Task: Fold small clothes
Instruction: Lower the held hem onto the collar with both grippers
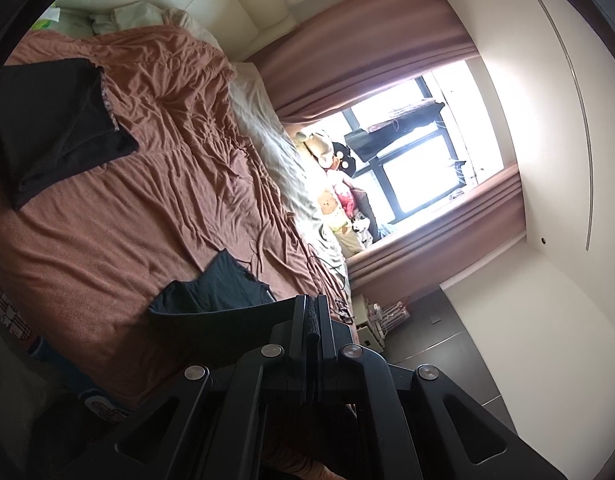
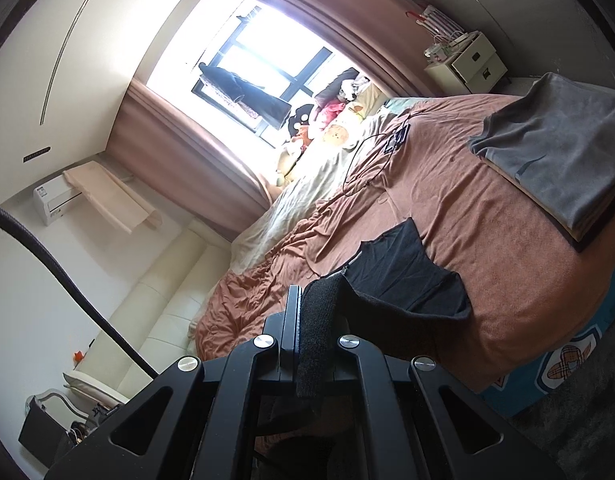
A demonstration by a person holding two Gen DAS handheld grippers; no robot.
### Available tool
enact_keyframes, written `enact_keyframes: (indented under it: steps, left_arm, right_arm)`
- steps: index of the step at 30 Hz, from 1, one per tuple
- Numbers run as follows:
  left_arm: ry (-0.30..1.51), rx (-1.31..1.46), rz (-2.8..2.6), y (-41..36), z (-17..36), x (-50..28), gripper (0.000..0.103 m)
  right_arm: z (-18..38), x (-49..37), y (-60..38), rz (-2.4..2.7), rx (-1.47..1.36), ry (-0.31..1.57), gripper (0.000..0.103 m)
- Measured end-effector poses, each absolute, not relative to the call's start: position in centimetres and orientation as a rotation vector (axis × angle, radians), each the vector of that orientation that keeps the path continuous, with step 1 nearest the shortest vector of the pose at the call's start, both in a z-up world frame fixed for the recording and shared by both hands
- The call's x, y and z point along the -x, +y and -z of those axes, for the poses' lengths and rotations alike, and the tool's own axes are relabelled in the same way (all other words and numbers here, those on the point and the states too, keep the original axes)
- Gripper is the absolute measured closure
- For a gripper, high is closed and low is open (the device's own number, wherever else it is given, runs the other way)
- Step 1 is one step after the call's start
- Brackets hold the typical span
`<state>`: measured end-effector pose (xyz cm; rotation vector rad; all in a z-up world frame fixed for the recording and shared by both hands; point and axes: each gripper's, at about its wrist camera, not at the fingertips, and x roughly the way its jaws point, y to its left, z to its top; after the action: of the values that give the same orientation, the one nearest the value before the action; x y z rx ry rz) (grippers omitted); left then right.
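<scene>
Garment (image 1: 223, 292), black and small, was pinched by both claws at once: left gripper (image 1: 313, 312) pressed together on one end of its near hem, right gripper (image 2: 307, 300) pressed together on the other end, fabric bunched between its pads. Rest of the cloth trailed forward from the claws onto the brown blanket (image 1: 139, 184), near the bed's foot edge, partly lifted and partly still lying flat. Long axis looked to run hand to hand, along that edge; free part lay ahead of both claws, toward the headboard side. Neither hand was clearly nearer, both were at the hem. My read: a fold was in progress, and the next move would be carrying the held hem forward over the part lying flat, so both hands need to travel level together or the edge skews. Folded grey stack (image 2: 555, 160) sat at a far corner of the bed, well apart. Another dark folded piece (image 1: 55, 124) lay further up the blanket
</scene>
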<state>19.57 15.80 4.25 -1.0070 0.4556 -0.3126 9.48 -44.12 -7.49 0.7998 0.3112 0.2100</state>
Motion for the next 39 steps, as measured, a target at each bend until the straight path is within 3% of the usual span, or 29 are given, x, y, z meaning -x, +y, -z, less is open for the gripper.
enact_keyframes:
  steps: [17, 30, 39]
  left_arm:
    - [0.514, 0.939, 0.320, 12.6, -6.6, -33.7, 0.101]
    - [0.607, 0.891, 0.267, 10.4, -3.9, -42.3, 0.101]
    - [0.713, 0.864, 0.180, 9.3, 1.0, -48.0, 0.101]
  right_arm:
    - [5.0, -22.1, -44.3, -0.150, -0.802, 0.322, 0.102]
    - [3.7, -31.7, -44.8, -0.123, -0.752, 0.415, 0.102]
    - [5.7, -36.6, -45.7, -0.054, -0.769, 0.516, 0.102]
